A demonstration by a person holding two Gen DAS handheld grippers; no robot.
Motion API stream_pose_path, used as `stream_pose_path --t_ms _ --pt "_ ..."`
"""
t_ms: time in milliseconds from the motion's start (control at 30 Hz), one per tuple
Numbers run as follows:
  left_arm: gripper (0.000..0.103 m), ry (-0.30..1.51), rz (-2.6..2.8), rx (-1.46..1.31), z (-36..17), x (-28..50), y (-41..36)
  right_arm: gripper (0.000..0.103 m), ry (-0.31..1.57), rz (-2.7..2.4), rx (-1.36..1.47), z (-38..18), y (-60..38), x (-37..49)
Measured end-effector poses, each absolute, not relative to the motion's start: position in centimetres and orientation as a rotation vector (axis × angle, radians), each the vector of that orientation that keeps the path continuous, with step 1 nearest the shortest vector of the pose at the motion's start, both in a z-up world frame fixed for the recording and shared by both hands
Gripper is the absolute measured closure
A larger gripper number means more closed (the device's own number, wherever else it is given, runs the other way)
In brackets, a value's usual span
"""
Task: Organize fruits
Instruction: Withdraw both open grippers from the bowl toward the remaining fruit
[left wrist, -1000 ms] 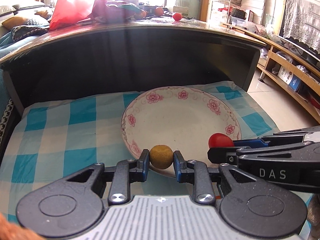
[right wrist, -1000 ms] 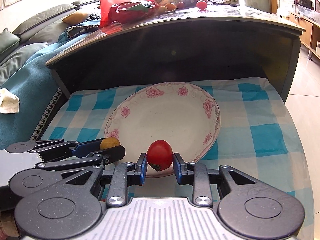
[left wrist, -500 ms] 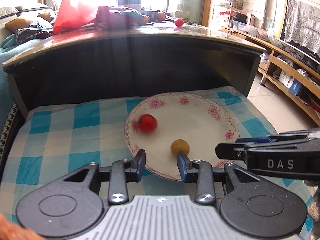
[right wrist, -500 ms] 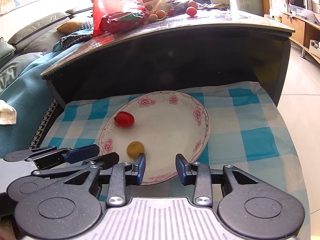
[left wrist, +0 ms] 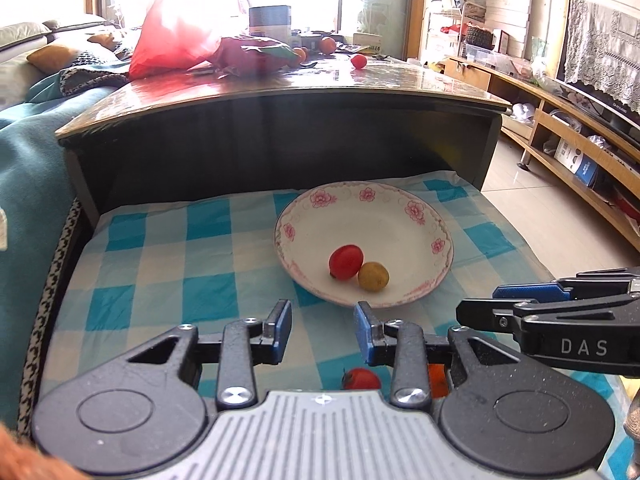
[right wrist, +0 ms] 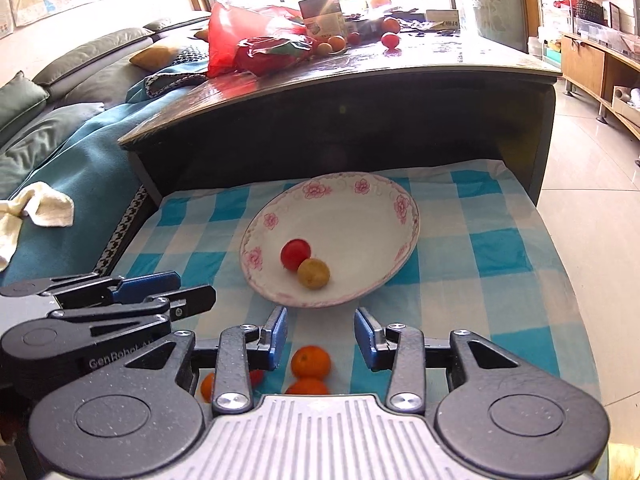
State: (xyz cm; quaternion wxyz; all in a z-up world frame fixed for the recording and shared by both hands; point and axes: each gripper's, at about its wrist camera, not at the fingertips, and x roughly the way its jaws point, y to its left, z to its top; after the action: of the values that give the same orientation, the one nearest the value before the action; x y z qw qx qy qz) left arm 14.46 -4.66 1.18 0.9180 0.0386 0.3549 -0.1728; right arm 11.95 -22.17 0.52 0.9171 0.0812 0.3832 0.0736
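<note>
A white plate with pink flowers (left wrist: 404, 220) (right wrist: 360, 208) sits on the blue checked cloth. In it lie a red tomato (left wrist: 346, 262) (right wrist: 295, 253) and a yellow-brown fruit (left wrist: 373, 276) (right wrist: 313, 273), touching each other. My left gripper (left wrist: 322, 328) is open and empty, just short of the plate's near rim. My right gripper (right wrist: 321, 334) is open and empty, also near the rim. Under it on the cloth lie small oranges (right wrist: 311, 361) and a red fruit. A red tomato (left wrist: 360, 379) shows under the left gripper.
A dark glossy table (left wrist: 280, 92) rises behind the cloth, with a red bag (left wrist: 172, 44), a box and more fruit on top. A teal sofa (right wrist: 60, 152) with a white cloth is at the left. Tiled floor and wooden shelves (left wrist: 580, 152) are at the right.
Both grippers opened and let go of their fruits into the plate. The tomato and the yellow-brown fruit rolled together. Both grippers drew back from the plate.
</note>
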Motion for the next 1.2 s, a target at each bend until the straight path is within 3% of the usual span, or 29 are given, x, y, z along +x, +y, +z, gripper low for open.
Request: stream_pose_path --t_ms 600,900,1200 --pt "0.058 0.811 -0.38 0.144 1.2 7.2 -0.8 0.06 0.847 0.125 0.127 0.3 -20.0 4.0" --pt "0.042 0.813 -0.378 0.199 -0.1 6.0 -1.0 0.049 0.864 0.128 0.08 -0.8 -20.0 2.9" --pt "0.041 0.826 -0.388 0.249 -2.2 7.2 -1.5 0.049 0.882 0.153 0.044 -2.7 -19.9 5.7"
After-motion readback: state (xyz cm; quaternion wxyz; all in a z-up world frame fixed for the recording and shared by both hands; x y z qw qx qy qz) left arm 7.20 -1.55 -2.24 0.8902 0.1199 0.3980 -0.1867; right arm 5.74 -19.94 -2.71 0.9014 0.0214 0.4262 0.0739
